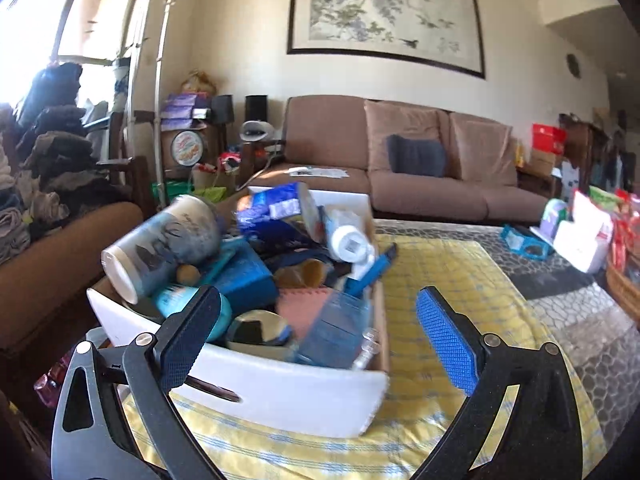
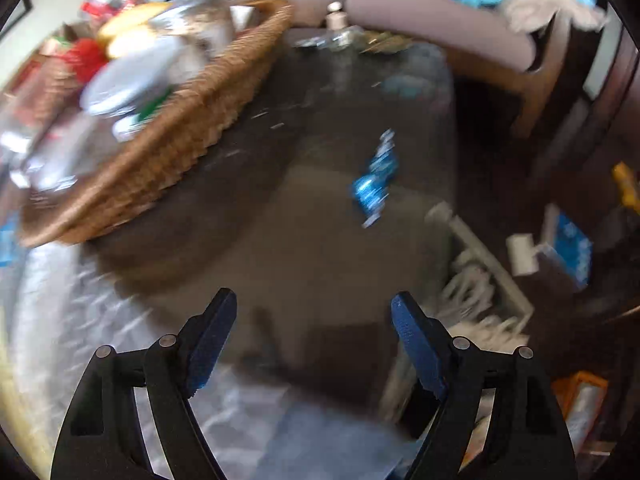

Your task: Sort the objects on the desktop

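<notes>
In the left wrist view a white box [image 1: 288,396] stands on a yellow checked cloth [image 1: 440,360]. It is heaped with objects: a blue-and-white mug [image 1: 164,248] on its side, a blue pack [image 1: 276,208], a white bottle [image 1: 348,240], a blue carton [image 1: 244,276] and a clear blue container [image 1: 332,332]. My left gripper [image 1: 316,320] is open and empty, just in front of the box's near wall. In the blurred right wrist view my right gripper [image 2: 312,312] is open and empty above the dark table [image 2: 304,240]. A blue wrapper [image 2: 374,184] lies ahead of it.
A wicker basket [image 2: 192,128] full of packets sits at the left of the right wrist view. A brown sofa [image 1: 420,160] stands behind the table. White tissue box [image 1: 584,236] and blue glasses [image 1: 528,244] lie at the table's far right. A glass bottle [image 2: 340,28] stands at the far edge.
</notes>
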A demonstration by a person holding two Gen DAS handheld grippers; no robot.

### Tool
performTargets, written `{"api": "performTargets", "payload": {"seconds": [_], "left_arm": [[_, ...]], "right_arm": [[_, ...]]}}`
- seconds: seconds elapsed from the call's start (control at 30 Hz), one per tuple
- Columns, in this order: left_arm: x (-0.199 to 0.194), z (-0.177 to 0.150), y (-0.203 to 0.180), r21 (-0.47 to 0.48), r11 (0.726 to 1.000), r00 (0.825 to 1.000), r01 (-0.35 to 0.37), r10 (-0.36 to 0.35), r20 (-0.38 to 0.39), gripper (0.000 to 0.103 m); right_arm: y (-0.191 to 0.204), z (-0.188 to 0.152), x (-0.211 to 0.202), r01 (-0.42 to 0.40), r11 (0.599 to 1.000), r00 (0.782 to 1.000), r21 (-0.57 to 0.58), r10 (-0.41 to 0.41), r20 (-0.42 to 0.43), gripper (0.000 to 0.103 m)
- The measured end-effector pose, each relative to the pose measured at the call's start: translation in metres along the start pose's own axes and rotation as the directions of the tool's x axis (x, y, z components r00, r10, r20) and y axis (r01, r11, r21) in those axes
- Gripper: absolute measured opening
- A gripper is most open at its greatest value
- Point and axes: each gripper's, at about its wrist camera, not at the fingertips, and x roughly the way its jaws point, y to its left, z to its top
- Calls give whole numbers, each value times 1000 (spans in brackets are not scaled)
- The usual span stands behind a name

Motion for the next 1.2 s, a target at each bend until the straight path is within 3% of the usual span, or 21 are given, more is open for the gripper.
{"api": "performTargets", "payload": {"seconds": [0.2, 0.3, 0.33, 0.37, 0.43, 0.47, 0.57, 0.67, 0.7, 0.77, 0.9, 1.0, 1.1, 1.2], "left_arm": [[9, -9, -23, 55, 998, 999, 28, -27, -20, 99], [18, -12, -24, 39, 999, 998, 34, -33, -46, 98], [22, -12, -23, 32, 999, 998, 34, -32, -57, 98], [23, -13, -22, 24, 999, 997, 34, -33, -64, 99], [25, -13, -19, 1, 999, 997, 38, -37, -74, 98], [25, -12, -17, -7, 999, 996, 39, -39, -76, 99], [19, -7, -12, -24, 999, 997, 43, -44, -65, 98], [7, 0, -6, -43, 998, 998, 51, -53, -37, 98], [3, 2, -5, -50, 997, 998, 55, -57, -28, 98], [-5, 7, -4, -56, 996, 998, 65, -66, -11, 98], [-16, 10, -9, -32, 996, 997, 80, -80, 3, 99], [-25, 14, -12, -35, 994, 995, 100, -99, 14, 99], [-28, 22, -24, -15, 994, 994, 108, -109, -5, 99], [-18, 33, -44, -15, 989, 987, 145, -146, -66, 99]], "right_arm": [[2, 21, 23, 68, 997, 987, -46, -60, 147, 82], [6, 27, 25, 47, 996, 986, -74, -34, 164, 66], [6, 27, 25, 41, 996, 985, -79, -28, 170, 56], [5, 29, 25, 35, 996, 984, -80, -20, 176, 36], [2, 32, 26, 10, 997, 983, -71, 3, 184, 13], [-2, 32, 26, -12, 998, 983, -58, 23, 184, 7], [-16, 33, 21, -55, 998, 975, -16, 58, 216, 7], [-31, 30, -6, -115, 993, 951, 9, 107, 290, 7], [-36, 26, -22, -159, 987, 932, 6, 148, 331, 7], [-40, 15, -61, -269, 960, 864, -72, 274, 423, 7], [-19, -17, -141, -302, 899, 723, -317, 433, 539, 7], [2, -29, -179, -359, 848, 661, -390, 526, 536, 7], [41, -42, -207, -429, 786, 620, -446, 615, 487, 7], [100, -58, -220, -479, 721, 620, -500, 681, 389, 7]]}}
